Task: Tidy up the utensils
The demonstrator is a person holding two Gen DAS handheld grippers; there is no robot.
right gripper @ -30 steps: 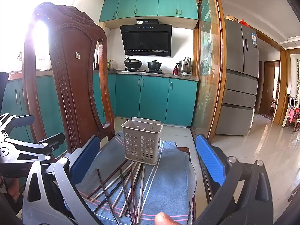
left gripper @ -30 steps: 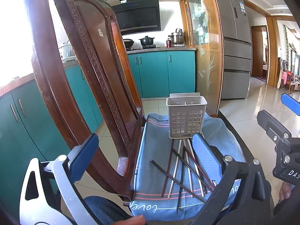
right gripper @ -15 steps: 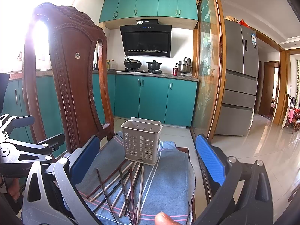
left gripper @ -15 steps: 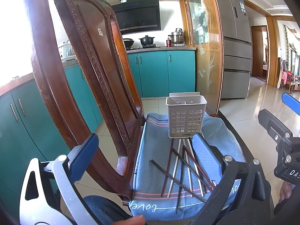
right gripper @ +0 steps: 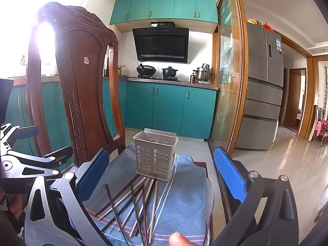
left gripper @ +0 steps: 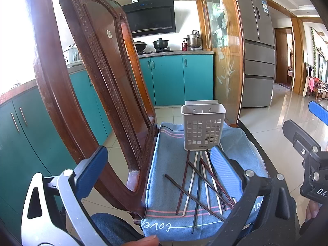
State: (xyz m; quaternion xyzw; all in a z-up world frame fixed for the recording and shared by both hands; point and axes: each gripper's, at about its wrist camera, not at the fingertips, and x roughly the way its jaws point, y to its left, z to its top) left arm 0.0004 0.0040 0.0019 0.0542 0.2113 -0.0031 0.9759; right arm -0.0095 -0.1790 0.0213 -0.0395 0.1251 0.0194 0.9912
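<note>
The blue cloth (left gripper: 170, 164) carries the stitched word "love" along its near hem, upside down in the left wrist view. The right gripper's body, seen at the right edge of that view, bears white letters "DA" before the frame cuts them off. A small dark label sits on the base of the basket (left gripper: 203, 129), too small to read; the sticker on the fridge (left gripper: 258, 47) and the marks on the range hood (right gripper: 162, 43) are also unreadable.

The left gripper (left gripper: 157, 168) is spread wide with nothing between its blue pads (left gripper: 91, 170); it touches nothing and hangs above the near left of the cloth, beside the wooden chair back (left gripper: 86, 78). The right gripper (right gripper: 162, 174) is likewise spread wide and empty, its pads (right gripper: 229, 174) on either side of the basket in its view, apart from it.

The chopsticks (right gripper: 139, 203), dark and pale ones mixed, lie loose and crossed on the cloth, fanning toward the camera from the foot of the basket. The basket stands upright at the far end of the cloth, nothing visible inside it. A fingertip (right gripper: 180, 239) shows at the bottom edge of the right wrist view.
</note>
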